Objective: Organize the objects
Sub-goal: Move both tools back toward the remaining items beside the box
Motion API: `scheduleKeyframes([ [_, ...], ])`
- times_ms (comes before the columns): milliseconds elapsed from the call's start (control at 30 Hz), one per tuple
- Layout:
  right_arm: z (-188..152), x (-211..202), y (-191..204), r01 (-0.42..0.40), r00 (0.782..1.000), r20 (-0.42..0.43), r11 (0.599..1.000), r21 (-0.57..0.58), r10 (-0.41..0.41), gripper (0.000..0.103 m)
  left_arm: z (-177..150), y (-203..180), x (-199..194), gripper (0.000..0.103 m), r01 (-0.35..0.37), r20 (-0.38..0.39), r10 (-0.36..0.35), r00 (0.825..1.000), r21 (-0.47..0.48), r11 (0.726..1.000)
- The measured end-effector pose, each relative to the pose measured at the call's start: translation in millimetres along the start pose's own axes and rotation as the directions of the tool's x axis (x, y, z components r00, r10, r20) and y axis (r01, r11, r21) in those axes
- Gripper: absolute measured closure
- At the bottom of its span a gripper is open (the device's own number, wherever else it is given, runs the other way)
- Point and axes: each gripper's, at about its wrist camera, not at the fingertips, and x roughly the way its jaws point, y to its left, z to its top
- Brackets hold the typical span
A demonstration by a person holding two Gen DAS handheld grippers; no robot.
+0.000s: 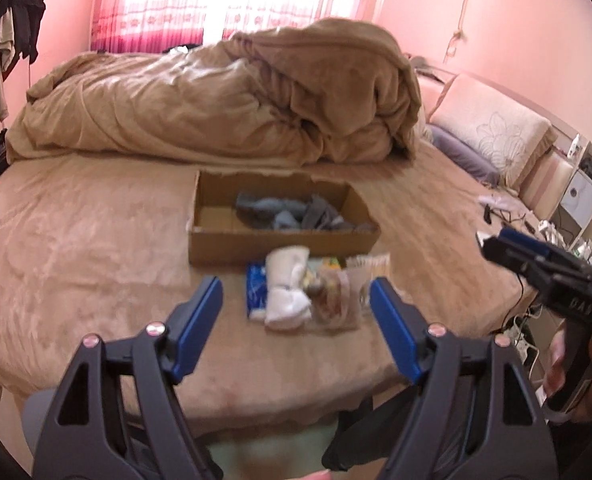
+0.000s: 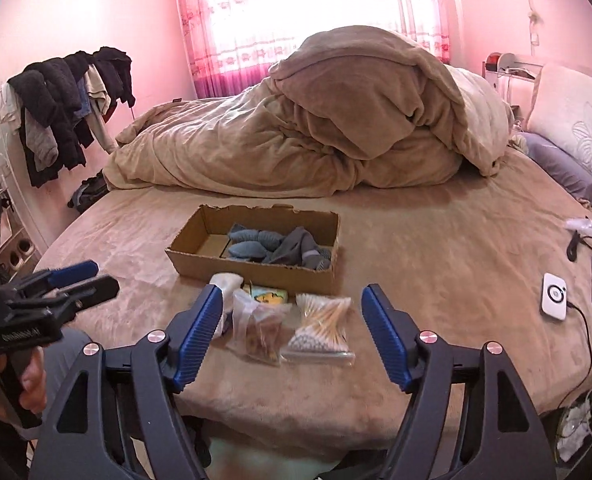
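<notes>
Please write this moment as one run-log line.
left gripper: open, empty | right gripper: open, empty | cardboard box: holds socks | cotton swabs: outside box

The left gripper [image 1: 296, 300] has black arms, blue ridged pads and round silver screws; the right gripper [image 2: 290, 308] looks the same; bare skin-coloured fingers [image 1: 555, 368] show.

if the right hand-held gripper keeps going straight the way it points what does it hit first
Most likely the bag of cotton swabs, which lies on the bed between the open fingers of the right hand-held gripper, with the snack bag just left of it. The cardboard box sits behind them. Depth is hard to judge.
</notes>
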Motion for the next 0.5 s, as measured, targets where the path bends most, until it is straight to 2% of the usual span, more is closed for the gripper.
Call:
scheduleKeyframes([
  [167, -11.9, 7.4, -4.9, 0.015, 1.0, -0.025, 1.0, -0.004, -0.015, 0.028, -20.5, 0.9, 20.8, 0.026, -0.004, -0.04, 0.004, 0.999, -0.001, 1.0],
  [500, -32.3, 60.6, -19.6, 0.014, 0.992, -0.125, 1.0, -0.006, -0.015, 0.028, -37.4, -7.2, 75.1, 0.026, -0.021, -0.102, 0.025, 0.994, 0.042, 0.999],
])
